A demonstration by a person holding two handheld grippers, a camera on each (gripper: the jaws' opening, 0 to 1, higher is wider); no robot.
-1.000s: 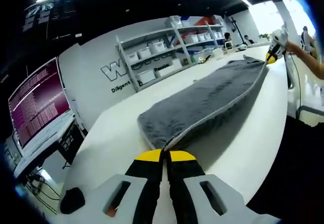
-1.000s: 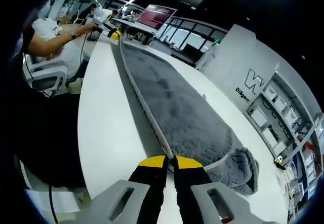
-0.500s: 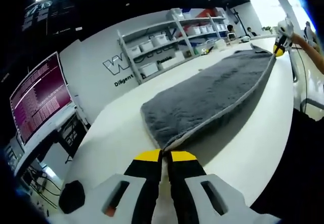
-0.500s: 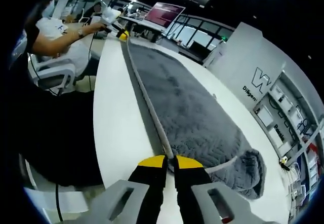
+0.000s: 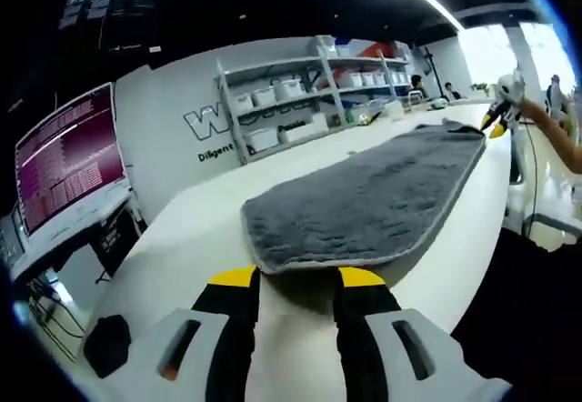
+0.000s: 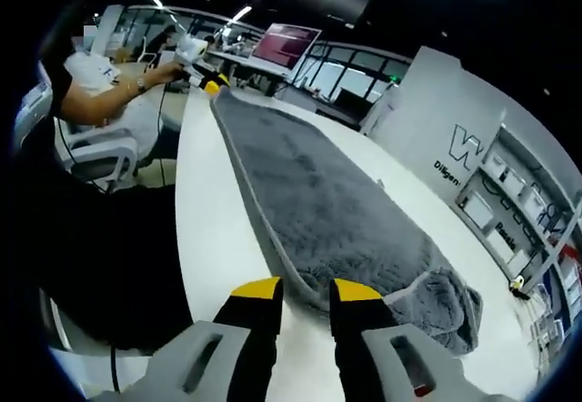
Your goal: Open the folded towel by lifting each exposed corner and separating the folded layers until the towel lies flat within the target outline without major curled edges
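- The grey towel (image 5: pixel 368 204) lies spread along the white table (image 5: pixel 182 238), its long axis running from one gripper to the other, pale-edged hem on the person's side.
- The left gripper (image 5: pixel 296 279) has its yellow-tipped jaws spread, empty, the towel's near corner lying just ahead between them.
- The right gripper (image 6: pixel 305 288) is likewise parted and pinches nothing; the hem lifts slightly right before it.
- Beside the right gripper, the far corner (image 6: pixel 446 302) is bunched into a lump, which I judge needs flattening next; the right gripper is nearer.
- No target outline can be made out; the towel's underside is hidden.
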